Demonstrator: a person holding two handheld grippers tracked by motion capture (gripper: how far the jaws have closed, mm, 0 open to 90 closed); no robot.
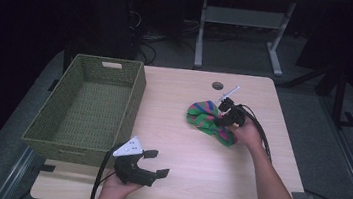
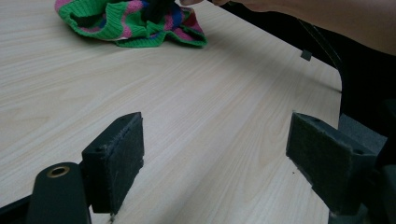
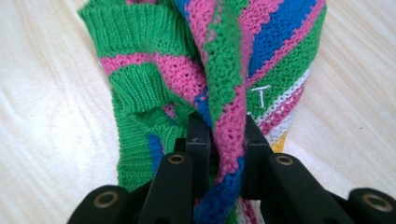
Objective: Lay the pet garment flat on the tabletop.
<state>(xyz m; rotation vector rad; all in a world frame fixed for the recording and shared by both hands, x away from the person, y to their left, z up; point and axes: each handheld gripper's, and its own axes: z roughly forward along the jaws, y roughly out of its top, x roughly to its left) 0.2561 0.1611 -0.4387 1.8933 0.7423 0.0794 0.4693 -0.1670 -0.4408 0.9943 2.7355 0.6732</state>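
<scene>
Right gripper (image 3: 219,144) clenched on knit cloth (image 1: 207,119), mid-worktop (image 1: 177,160). Left gripper (image 1: 153,163) fingers spread, empty. Basket (image 1: 60,131) empty; likely pickup just starting.

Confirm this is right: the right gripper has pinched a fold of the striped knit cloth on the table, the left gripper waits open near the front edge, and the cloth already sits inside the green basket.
One point is wrong. The striped knit cloth lies on the table, outside the green basket, as the high view shows. The right gripper does pinch a fold; the left gripper is open.
</scene>
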